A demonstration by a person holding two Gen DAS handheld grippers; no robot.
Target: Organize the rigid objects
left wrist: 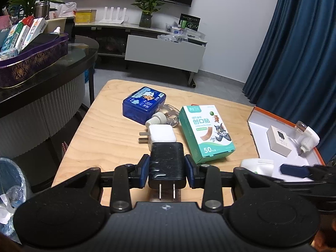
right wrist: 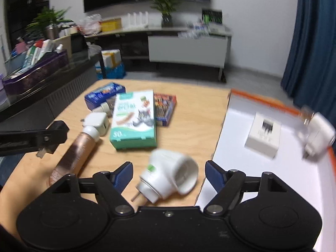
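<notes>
Two grippers work over a pale wooden table (left wrist: 100,138) set in a living room, with a dark television on the white wall, a low media console (left wrist: 166,48) carrying a potted plant (left wrist: 147,6), and blue curtains (left wrist: 294,63) down the right side. A dark round-edged side table on the left bears a purple tin (left wrist: 31,61) crammed with small boxes. On the wooden table lie a blue tin (left wrist: 143,103), a green-and-white plaster box (left wrist: 206,134), a white charger (left wrist: 161,135) and a clear bottle with a ribbed cap (left wrist: 166,116); at the table's right end sits an open white tray with an orange rim (right wrist: 262,101) holding a white carton (right wrist: 263,135) and a white plug-in device (right wrist: 319,134). The right wrist view is smeared by motion, so labels there cannot be read, and a patterned box (right wrist: 164,109) sits half hidden behind the plaster box. A bronze tube with a white cap (right wrist: 79,149) shows only in that view. The left gripper (left wrist: 167,168) is clamped tight on a black charger (left wrist: 167,163), its blue pads pressing both sides and the prongs pointing back toward the camera. The right gripper (right wrist: 169,173) stands wide apart, and a white plug-in vaporizer (right wrist: 168,175) lies on the table between its fingers, neither pad touching it, just beside the tray's near edge.
</notes>
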